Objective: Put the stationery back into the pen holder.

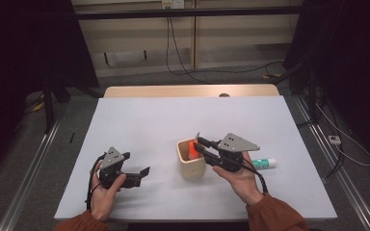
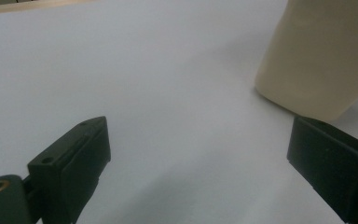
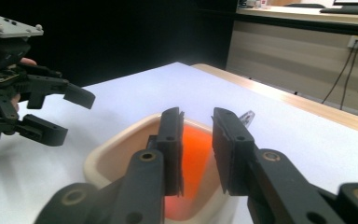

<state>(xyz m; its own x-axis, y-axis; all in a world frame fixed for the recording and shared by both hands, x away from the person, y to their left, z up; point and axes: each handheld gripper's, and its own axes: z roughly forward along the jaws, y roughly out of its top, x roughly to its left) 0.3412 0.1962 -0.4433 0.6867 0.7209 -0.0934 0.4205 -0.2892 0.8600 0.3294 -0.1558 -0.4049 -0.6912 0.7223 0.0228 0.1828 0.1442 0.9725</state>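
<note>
A white table (image 1: 149,125) carries a white tube with a green cap (image 1: 264,163) lying flat near its right side. A wooden edge (image 1: 188,91) borders the table's far side. Beyond it, black cables (image 1: 183,67) trail across the grey floor (image 1: 212,77), below a wall socket (image 1: 172,4).

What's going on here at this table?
A person holds a two-jaw gripper in each hand over a white table. The right gripper is at the rim of a cream cup, its jaws slightly apart around an orange item that stands inside the cup; whether the pads press it is unclear. The left gripper waits open beside the cup, holding nothing. A white tube lies by the right hand.
</note>
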